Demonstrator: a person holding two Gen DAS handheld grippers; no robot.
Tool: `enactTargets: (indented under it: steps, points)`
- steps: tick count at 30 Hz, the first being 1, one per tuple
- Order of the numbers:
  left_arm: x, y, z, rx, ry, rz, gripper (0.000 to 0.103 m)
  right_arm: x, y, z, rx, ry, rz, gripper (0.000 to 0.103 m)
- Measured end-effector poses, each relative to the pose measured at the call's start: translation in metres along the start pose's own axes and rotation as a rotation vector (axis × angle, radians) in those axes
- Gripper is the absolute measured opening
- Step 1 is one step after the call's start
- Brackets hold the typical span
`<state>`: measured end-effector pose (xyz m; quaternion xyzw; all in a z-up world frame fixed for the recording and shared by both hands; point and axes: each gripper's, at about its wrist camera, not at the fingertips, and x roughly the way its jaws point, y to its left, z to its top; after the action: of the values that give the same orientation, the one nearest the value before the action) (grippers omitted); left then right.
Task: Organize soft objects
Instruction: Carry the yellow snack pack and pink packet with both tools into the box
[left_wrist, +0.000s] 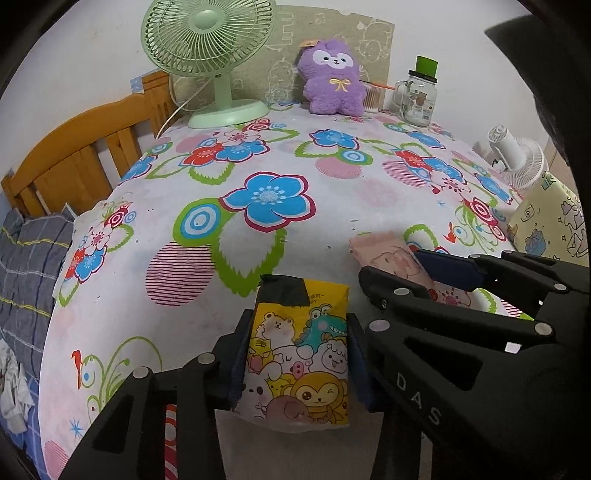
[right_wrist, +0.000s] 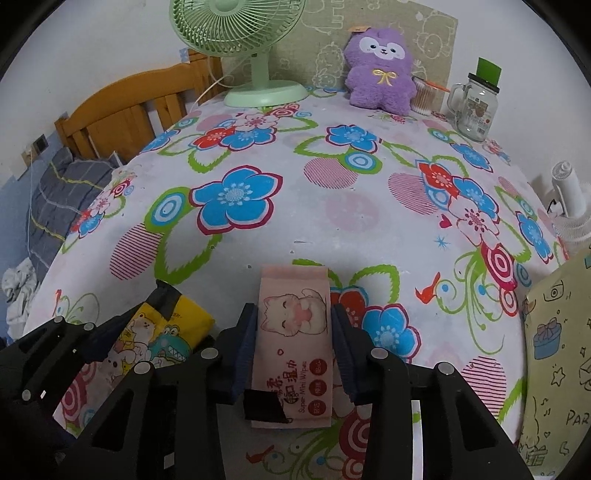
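Note:
A yellow tissue pack (left_wrist: 299, 354) printed with cartoon animals sits between the blue pads of my left gripper (left_wrist: 300, 321), which is shut on its two long sides. Beside it to the right, a pink wet-wipes pack (right_wrist: 293, 332) with a cat drawing is clamped the same way by my right gripper (right_wrist: 294, 314). Both packs are at the near edge of the flowered tablecloth (right_wrist: 295, 221). Whether they rest on the cloth or hang just above it is unclear. The right wrist view shows the yellow pack (right_wrist: 173, 325) in the left gripper (right_wrist: 140, 317). The left wrist view shows the pink pack (left_wrist: 388, 254) in the right gripper (left_wrist: 397, 267).
At the back stand a green desk fan (left_wrist: 210, 55), a purple plush toy (left_wrist: 332, 77), a tub of cotton swabs (right_wrist: 423, 98) and a glass mug jar (left_wrist: 417, 99). A white fan (left_wrist: 517, 155) and a cream printed bag (right_wrist: 557, 350) are at the right. A wooden bed frame (left_wrist: 74, 155) is on the left.

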<state>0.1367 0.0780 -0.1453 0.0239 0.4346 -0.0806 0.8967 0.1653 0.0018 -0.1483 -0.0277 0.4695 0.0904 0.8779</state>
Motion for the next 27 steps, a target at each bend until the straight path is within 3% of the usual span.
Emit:
enactTargets:
  steps: [27]
  points:
    - [-0.054, -0.047, 0.004, 0.025, -0.107, -0.018, 0.046, -0.077, -0.03, -0.016, 0.025, -0.131, -0.041, 0.042]
